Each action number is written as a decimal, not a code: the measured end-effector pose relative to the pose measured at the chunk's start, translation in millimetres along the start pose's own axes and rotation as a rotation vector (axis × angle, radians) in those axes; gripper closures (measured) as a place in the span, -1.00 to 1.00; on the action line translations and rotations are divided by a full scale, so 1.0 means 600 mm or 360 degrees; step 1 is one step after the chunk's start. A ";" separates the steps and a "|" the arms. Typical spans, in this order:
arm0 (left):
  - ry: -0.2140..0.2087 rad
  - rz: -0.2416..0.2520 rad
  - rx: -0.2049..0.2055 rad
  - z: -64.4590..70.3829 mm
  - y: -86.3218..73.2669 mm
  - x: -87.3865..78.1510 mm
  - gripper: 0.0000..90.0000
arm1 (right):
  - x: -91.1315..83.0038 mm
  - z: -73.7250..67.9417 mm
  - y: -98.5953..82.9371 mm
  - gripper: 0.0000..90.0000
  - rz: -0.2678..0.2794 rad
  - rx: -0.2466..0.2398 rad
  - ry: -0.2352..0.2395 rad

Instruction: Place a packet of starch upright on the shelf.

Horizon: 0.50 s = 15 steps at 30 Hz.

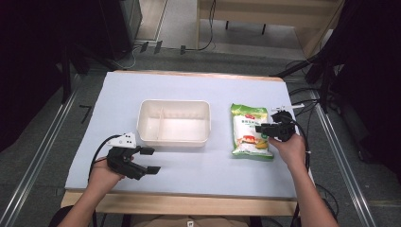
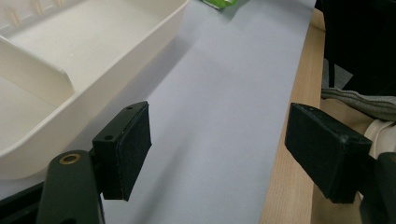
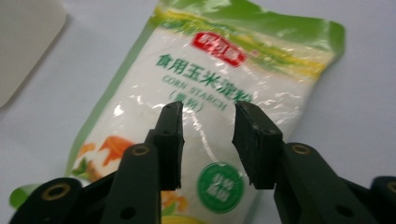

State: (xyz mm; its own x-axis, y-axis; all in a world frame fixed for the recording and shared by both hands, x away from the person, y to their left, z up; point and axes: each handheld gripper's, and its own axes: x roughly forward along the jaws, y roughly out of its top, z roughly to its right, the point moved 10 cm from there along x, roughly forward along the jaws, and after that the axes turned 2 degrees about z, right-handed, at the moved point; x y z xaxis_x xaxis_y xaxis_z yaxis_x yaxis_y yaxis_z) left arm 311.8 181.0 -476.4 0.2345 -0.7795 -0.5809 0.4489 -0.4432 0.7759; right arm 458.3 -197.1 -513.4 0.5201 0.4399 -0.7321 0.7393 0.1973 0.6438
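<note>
Bag: green-and-white plastic corn starch pouch (image 3: 205, 116), soft, slippery, I judge; I'd pinch mid-body.
Right gripper (image 3: 208, 140): parted over it, nothing clamped.
Left gripper (image 2: 217, 154): wide apart, idle.

Table (image 1: 198, 163), white bin (image 1: 173, 122), cornstarch bag (image 1: 250, 131)

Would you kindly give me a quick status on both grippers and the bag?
Left gripper open, idle beside the tray. Right gripper open over the starch bag, nothing gripped. Bag flat on the table, right of tray. Nothing in the way.
</note>
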 end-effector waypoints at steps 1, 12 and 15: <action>0.0001 -0.0002 -0.0002 0.000 0.000 0.000 -0.48 | 0.001 0.009 0.005 0.32 -0.0001 0.0026 -0.0016; 0.0018 -0.0015 0.0015 -0.001 -0.001 0.001 -0.48 | 0.042 0.082 0.041 -0.07 -0.0043 0.0186 -0.0146; 0.0026 -0.0013 0.0006 -0.003 -0.002 0.001 -0.48 | 0.056 0.090 0.042 -0.08 -0.0095 0.0171 -0.0182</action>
State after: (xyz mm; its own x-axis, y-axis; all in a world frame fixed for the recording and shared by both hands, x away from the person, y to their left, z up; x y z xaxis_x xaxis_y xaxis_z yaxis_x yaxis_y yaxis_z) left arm 313.0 181.8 -478.0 0.2451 -0.7685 -0.5910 0.4475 -0.4511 0.7722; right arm 517.4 -224.4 -533.9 0.5149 0.3263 -0.7927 0.8086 0.1224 0.5755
